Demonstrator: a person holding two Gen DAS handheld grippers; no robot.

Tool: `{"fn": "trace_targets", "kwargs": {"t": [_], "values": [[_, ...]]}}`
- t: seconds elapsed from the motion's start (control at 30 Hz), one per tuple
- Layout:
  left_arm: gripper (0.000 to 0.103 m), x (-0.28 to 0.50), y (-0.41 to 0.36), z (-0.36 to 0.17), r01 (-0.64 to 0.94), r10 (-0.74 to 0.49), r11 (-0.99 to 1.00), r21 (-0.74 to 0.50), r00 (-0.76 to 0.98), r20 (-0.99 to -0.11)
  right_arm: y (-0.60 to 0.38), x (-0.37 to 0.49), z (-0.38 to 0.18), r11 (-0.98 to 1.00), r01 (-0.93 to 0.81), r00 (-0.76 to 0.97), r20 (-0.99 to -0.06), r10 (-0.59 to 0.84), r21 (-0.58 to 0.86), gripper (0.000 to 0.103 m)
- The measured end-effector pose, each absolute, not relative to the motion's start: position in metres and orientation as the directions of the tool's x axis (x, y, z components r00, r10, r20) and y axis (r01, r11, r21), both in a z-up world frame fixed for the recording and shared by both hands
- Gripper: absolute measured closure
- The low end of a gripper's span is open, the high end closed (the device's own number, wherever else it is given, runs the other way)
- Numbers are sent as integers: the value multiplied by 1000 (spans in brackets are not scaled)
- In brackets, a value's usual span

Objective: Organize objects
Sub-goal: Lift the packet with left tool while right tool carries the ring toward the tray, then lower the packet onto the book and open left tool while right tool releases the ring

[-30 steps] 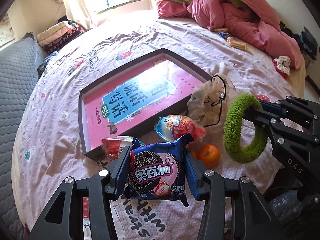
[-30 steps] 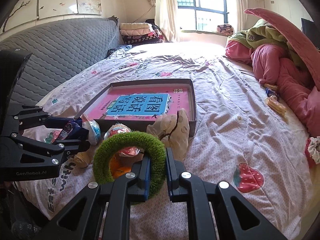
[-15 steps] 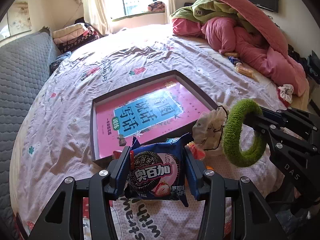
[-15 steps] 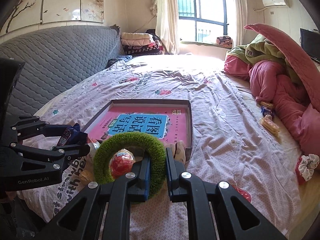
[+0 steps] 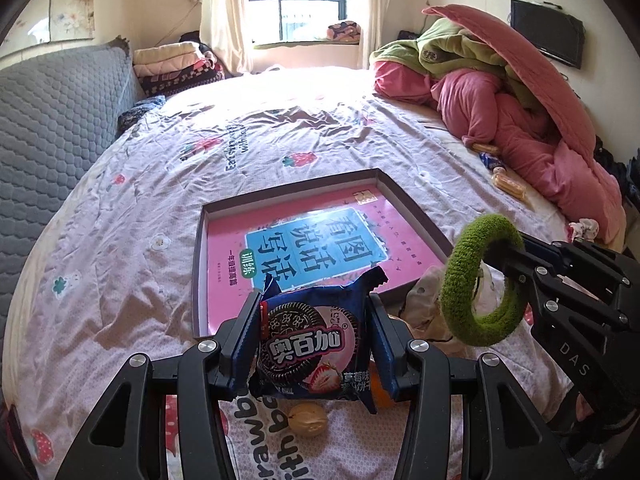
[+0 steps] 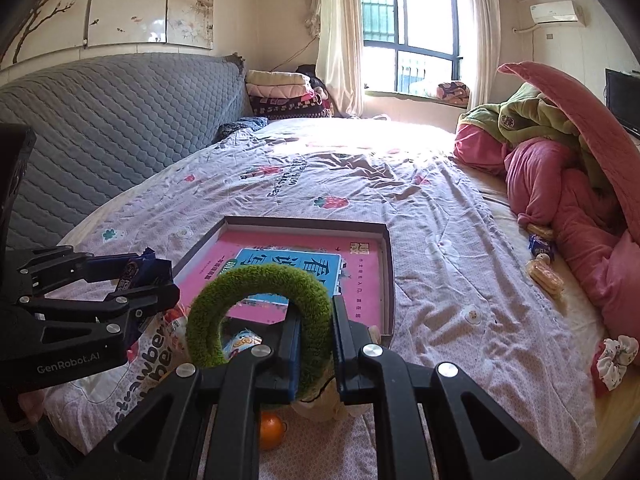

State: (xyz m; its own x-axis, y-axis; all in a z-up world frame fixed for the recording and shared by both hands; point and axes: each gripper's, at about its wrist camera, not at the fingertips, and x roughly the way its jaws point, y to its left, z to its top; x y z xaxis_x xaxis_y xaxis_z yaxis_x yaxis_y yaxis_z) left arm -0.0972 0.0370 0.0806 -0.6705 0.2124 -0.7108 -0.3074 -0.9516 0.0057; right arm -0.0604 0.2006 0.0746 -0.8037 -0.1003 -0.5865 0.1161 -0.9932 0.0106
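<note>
Both lifted since prev. frame: left hand-held gripper (image 5: 312,344) clamping cookie pack (image 5: 310,350), right hand-held gripper (image 6: 314,344) pinching green ring (image 6: 260,312); box (image 5: 320,248) apparently empty bar a book; nothing placed yet.

- Cookie packet (image 5: 310,344): dark blue, with black sandwich cookies, a pink band and a red strawberry.
- Fuzzy ring (image 5: 482,280): moss green.
- Book (image 5: 316,248) in the box: pink cover, blue panel.
- Bedsheet (image 5: 132,232): pale lilac, strawberry print.
- Small fruit (image 6: 271,430): orange, perhaps a tangerine.
</note>
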Motion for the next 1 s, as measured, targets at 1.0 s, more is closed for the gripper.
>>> {"fn": "trace_targets", "kwargs": {"t": [1.0], "values": [[51, -179, 20, 40, -250, 267, -960, -129, -667, -696, 195, -144, 52, -995, 100, -788, -612, -66, -22, 89]]}}
